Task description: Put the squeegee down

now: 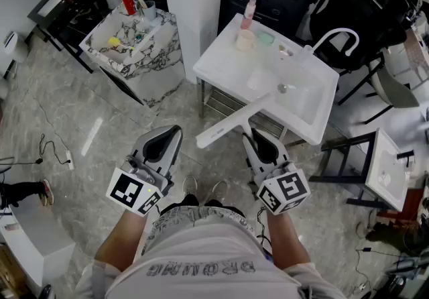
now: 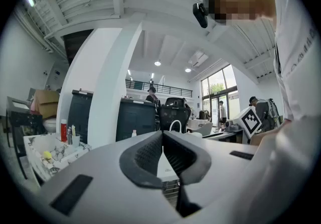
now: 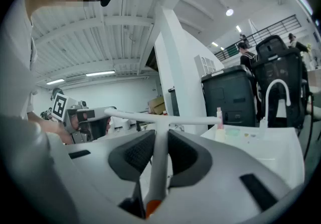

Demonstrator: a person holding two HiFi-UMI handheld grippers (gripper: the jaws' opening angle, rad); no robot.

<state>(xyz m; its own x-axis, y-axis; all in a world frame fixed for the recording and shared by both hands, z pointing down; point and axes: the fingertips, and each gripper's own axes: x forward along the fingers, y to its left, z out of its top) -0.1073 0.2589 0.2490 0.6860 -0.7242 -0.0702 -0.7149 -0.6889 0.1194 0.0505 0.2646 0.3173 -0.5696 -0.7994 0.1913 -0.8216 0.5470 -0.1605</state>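
A white squeegee [image 1: 234, 120] hangs in the air in front of the white sink unit [image 1: 224, 63], its long blade slanting from lower left to upper right. My right gripper [image 1: 249, 134] is shut on its handle. In the right gripper view the handle [image 3: 157, 165] runs up between the dark pads to the crossbar blade [image 3: 165, 118], with an orange tip at the base. My left gripper [image 1: 171, 132] is held level beside it, to the left. Its pads [image 2: 150, 155] meet at the tips with nothing between them.
The sink unit carries a curved white faucet [image 1: 338, 36], a pink bottle [image 1: 249, 13] and a cup [image 1: 245, 39]. A marble-topped table [image 1: 157, 56] with small bottles stands to the left. A black office chair [image 1: 362, 3] is at the back right, and grey tiled floor [image 1: 80, 123] lies below.
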